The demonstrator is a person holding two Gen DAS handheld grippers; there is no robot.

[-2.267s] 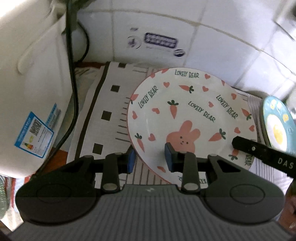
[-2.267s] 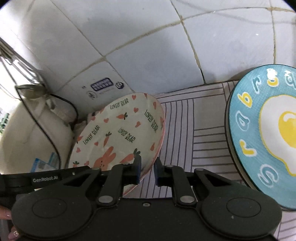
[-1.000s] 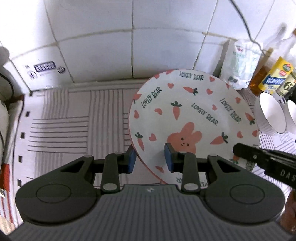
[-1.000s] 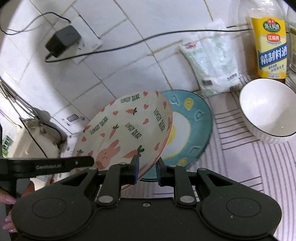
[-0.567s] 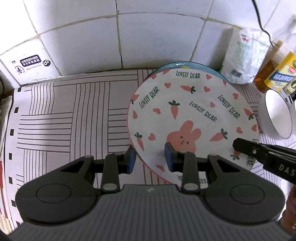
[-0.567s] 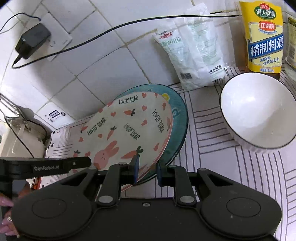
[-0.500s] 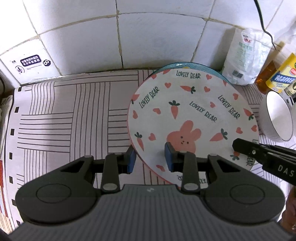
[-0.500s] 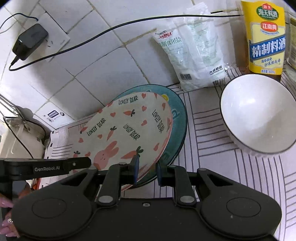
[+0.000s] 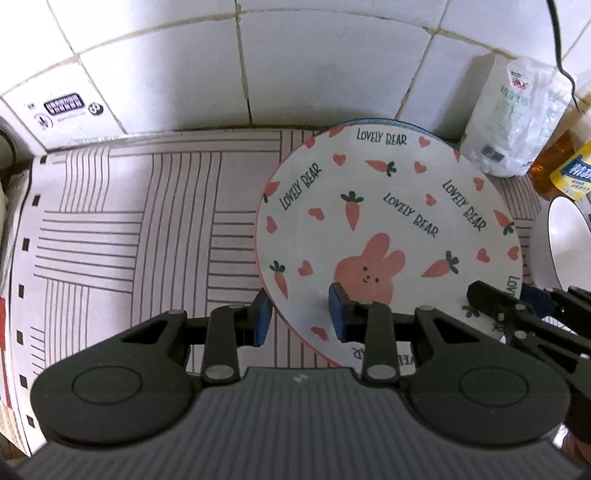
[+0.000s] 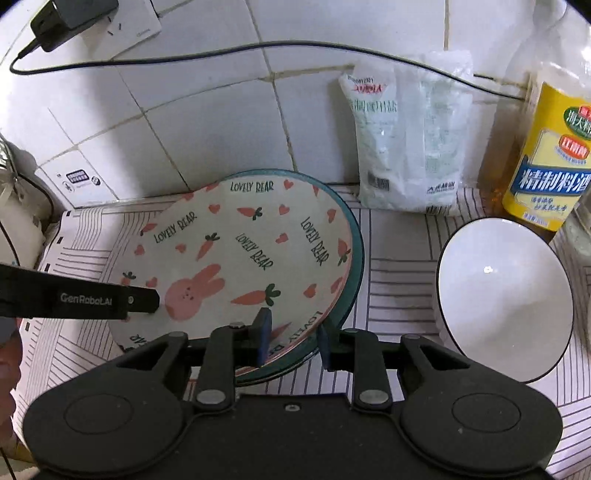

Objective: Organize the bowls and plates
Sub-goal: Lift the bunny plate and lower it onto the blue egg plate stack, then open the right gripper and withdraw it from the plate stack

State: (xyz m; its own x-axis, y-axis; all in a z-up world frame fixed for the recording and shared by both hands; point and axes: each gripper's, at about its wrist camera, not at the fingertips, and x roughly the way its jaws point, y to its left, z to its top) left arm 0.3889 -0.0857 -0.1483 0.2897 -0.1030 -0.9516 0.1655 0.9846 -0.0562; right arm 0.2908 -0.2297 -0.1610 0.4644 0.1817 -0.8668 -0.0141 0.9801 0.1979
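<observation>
The white "Lovely Bear" bunny plate (image 9: 388, 206) (image 10: 236, 258) lies on top of the blue plate (image 10: 355, 266), whose teal rim shows around its far and right edges. My left gripper (image 9: 300, 315) is shut on the bunny plate's near left rim, one pad under the rim and one on the face beside the bunny. At the near right rim, my right gripper (image 10: 291, 336) has its jaws opening. Both plates' edges sit between its pads, which stand clear of them. A white bowl (image 10: 506, 295) stands upright to the right of the plates.
A striped mat (image 9: 129, 240) covers the counter up to the tiled wall. A salt bag (image 10: 406, 147) and a yellow-labelled bottle (image 10: 546, 147) stand at the back right. A charger (image 10: 70, 18) with its cable hangs on the wall. A white appliance (image 10: 14, 221) sits far left.
The bunny plate travelled right from beside the appliance and came down onto the blue plate. The right gripper's jaws have since spread off its rim; the left grip looks the same.
</observation>
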